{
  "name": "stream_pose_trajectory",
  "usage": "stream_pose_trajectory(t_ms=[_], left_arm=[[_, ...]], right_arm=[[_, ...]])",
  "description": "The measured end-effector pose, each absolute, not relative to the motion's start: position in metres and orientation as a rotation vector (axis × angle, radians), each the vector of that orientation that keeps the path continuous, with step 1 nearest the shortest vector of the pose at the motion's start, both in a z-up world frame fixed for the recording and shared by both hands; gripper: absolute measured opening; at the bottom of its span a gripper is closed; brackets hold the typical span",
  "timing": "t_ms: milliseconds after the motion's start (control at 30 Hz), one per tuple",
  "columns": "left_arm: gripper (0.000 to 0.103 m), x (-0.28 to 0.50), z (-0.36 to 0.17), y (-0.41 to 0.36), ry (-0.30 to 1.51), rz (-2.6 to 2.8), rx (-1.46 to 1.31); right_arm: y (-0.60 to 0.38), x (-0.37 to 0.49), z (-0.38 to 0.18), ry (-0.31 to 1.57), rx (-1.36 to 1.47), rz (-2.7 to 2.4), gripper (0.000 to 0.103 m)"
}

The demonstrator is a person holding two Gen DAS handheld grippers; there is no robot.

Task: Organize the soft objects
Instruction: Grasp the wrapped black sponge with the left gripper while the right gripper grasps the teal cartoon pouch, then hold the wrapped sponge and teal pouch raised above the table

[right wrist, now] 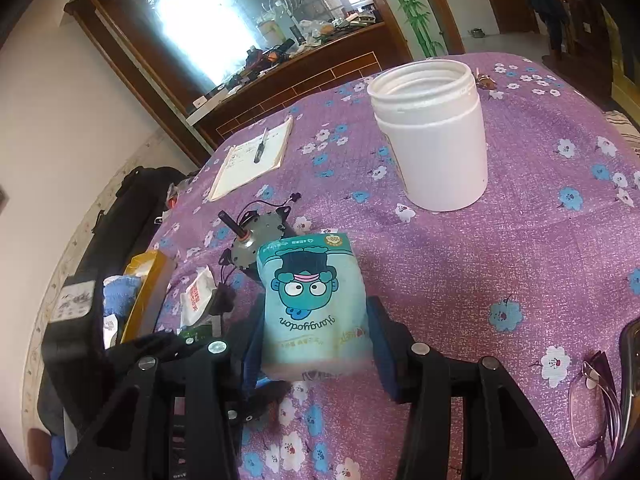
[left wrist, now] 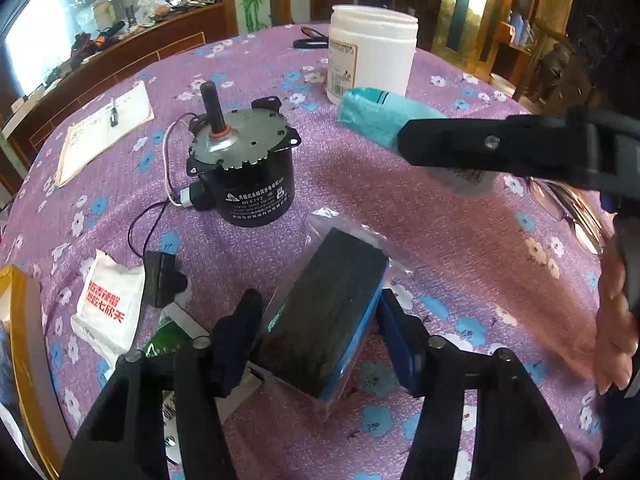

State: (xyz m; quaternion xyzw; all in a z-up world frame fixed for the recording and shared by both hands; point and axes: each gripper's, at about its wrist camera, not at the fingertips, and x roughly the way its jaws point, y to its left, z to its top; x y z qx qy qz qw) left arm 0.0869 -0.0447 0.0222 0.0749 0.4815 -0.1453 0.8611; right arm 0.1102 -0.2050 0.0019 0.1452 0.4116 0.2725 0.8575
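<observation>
Motor [left wrist: 244,176] label: "60 KTYZ". Teal tissue pack [right wrist: 316,308]: "100%" badge, upside down.

The eyeglasses [right wrist: 596,404] are cut off by the right edge.

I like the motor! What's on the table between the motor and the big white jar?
Only bare purple flowered tablecloth lies between the motor and the white jar, as the right wrist view shows. The teal tissue pack is nearer.

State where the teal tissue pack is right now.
In the right wrist view, the teal tissue pack is held in the right gripper, just right of the motor.
</observation>
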Motion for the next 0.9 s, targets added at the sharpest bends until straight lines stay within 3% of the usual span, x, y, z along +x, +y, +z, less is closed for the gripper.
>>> stream_pose_trajectory(t_ms=[133, 300, 400, 533, 600, 633, 667, 733, 900], left_arm=[[0.038, 0.060, 0.022, -0.042, 1.017, -0.283, 0.104], [0.038, 0.031, 0.024, -0.040, 0.993, -0.274, 0.037], [0.038, 0.037, 0.022, -0.040, 1.003, -0.270, 0.032], [0.055, 0.048, 0.019, -0.049, 1.016, -0.291, 0.070], [0.055, 0.048, 0.017, -0.053, 0.993, -0.282, 0.094], [0.053, 0.047, 0.016, -0.053, 0.983, -0.278, 0.098], [0.044, 0.046, 0.016, -0.052, 0.967, -0.269, 0.094], [0.035, 0.044, 0.017, -0.045, 0.940, -0.259, 0.072], [0.035, 0.039, 0.033, -0.019, 0.849, -0.261, -0.046]], right_arm=[[-0.204, 0.110, 0.000, 0.871, 0.301, 0.575, 0.051], [-0.192, 0.103, -0.001, 0.882, 0.257, 0.595, 0.051], [-0.180, 0.100, -0.006, 0.898, 0.191, 0.576, 0.051], [-0.178, 0.104, -0.016, 0.930, 0.149, 0.539, 0.051], [-0.177, 0.105, -0.020, 0.945, 0.131, 0.523, 0.051], [-0.177, 0.106, -0.022, 0.952, 0.120, 0.516, 0.051], [-0.176, 0.106, -0.024, 0.955, 0.114, 0.511, 0.051], [-0.175, 0.107, -0.025, 0.955, 0.102, 0.510, 0.051], [-0.178, 0.103, -0.017, 0.917, 0.105, 0.497, 0.051]])
